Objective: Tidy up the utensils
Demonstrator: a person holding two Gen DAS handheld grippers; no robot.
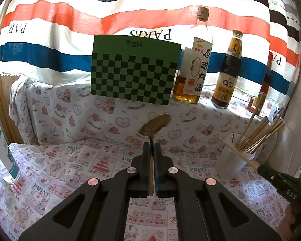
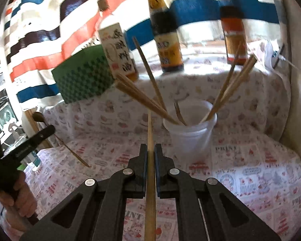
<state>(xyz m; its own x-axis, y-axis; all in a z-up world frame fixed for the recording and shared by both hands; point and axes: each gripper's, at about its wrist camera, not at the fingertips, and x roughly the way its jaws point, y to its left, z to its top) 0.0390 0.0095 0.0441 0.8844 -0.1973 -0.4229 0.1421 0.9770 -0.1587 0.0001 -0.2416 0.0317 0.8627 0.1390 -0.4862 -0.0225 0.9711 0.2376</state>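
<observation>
In your left wrist view, your left gripper is clamped tight on the thin handle of a brass-coloured spoon, whose oval bowl sticks up past the fingertips at twelve o'clock, above the printed tablecloth. At three o'clock a translucent plastic cup bristles with bamboo chopsticks; a green checkered board and two glass bottles line the raised ledge behind, leaving open cloth at nine o'clock. In your right wrist view, your right gripper is pinched narrow on a single pale wooden chopstick running straight toward twelve o'clock. The cup sits just beyond at one o'clock, sticks fanned outward, a fork inside. Your left hand shows at eight o'clock.
</observation>
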